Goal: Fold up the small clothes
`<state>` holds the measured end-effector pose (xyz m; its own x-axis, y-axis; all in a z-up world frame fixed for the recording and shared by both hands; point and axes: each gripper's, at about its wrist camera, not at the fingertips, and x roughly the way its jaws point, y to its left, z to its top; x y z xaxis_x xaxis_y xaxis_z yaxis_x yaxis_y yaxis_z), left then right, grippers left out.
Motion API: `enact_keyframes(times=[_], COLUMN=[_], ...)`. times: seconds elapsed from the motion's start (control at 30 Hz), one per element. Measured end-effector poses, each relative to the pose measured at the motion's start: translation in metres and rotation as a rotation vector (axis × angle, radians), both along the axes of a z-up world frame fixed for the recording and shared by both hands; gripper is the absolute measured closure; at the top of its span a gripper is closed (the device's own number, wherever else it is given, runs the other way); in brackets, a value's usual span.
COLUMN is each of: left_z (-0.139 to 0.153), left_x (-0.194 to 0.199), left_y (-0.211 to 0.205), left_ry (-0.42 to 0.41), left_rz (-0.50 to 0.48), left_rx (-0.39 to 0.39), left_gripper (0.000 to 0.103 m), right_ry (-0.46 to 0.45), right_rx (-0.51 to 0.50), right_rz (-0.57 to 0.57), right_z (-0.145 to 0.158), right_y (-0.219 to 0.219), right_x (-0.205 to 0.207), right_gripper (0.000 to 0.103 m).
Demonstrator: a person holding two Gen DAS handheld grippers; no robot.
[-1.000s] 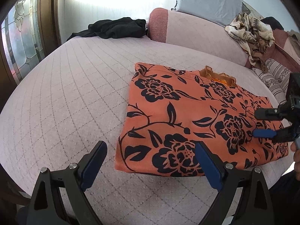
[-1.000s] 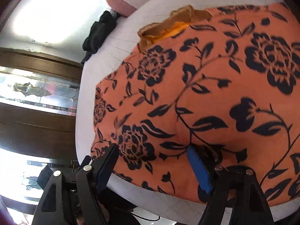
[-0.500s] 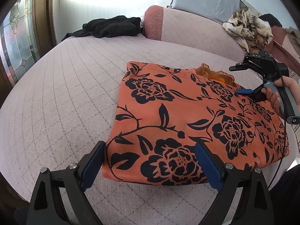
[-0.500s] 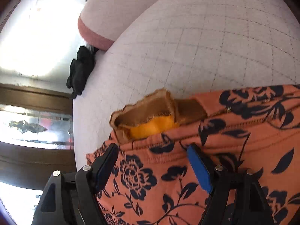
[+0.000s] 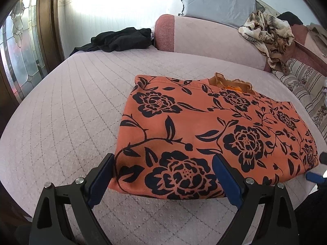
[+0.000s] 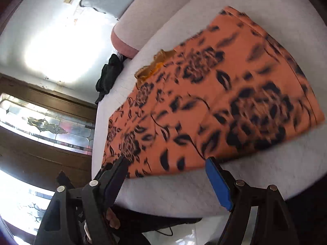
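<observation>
An orange garment (image 5: 204, 126) with black flowers lies folded flat on the quilted bed (image 5: 61, 102), its frilly brown collar (image 5: 233, 83) at the far edge. My left gripper (image 5: 161, 163) is open, low over the garment's near left corner, with nothing pinched. In the right wrist view the garment (image 6: 204, 102) is motion-blurred, with the collar (image 6: 153, 67) at its far side. My right gripper (image 6: 166, 163) is open at the garment's near edge, gripping nothing. A blue fingertip (image 5: 314, 177) of it shows at the left view's right border.
A black garment (image 5: 120, 40) lies at the bed's far end by a pink bolster (image 5: 204, 34). A patterned beige cloth (image 5: 267, 32) and a grey pillow (image 5: 216, 0) sit behind it. Striped bedding (image 5: 302, 85) lies to the right and a stained-glass door (image 5: 20, 51) to the left.
My right gripper went from the near edge to the collar, then swung back to the garment's near right corner, still open. The left gripper barely moved.
</observation>
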<state>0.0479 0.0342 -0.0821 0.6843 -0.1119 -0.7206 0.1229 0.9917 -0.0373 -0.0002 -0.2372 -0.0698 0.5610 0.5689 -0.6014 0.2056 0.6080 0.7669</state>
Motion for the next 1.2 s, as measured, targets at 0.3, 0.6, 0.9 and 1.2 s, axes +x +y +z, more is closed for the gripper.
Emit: enact_keyframes(times=[0.3, 0.6, 0.9, 1.2], left_z=[0.024, 0.038, 0.018, -0.023], left_x=[-0.009, 0.004, 0.048, 0.069], left_y=[-0.010, -0.052, -0.093, -0.092], left_ry=[-0.029, -0.066, -0.032, 0.048], left_rz=[0.000, -0.094, -0.174, -0.169], left_rx=[-0.012, 0.028, 0.041, 0.032], left_gripper=[0.008, 0.008, 0.008, 0.008], right_ry=[0.066, 0.059, 0.150, 0.003], right_rx=[0.178, 0.181, -0.135, -0.216], right_rz=[-0.323, -0.410, -0.336, -0.229], right_z=[-0.030, -0.038, -0.018, 0.038], right_y=[-0.098, -0.129, -0.118, -0.160], right_x=[-0.020, 0.002, -0.002, 0.041], right_gripper=[0.021, 0.087, 0.074, 0.026])
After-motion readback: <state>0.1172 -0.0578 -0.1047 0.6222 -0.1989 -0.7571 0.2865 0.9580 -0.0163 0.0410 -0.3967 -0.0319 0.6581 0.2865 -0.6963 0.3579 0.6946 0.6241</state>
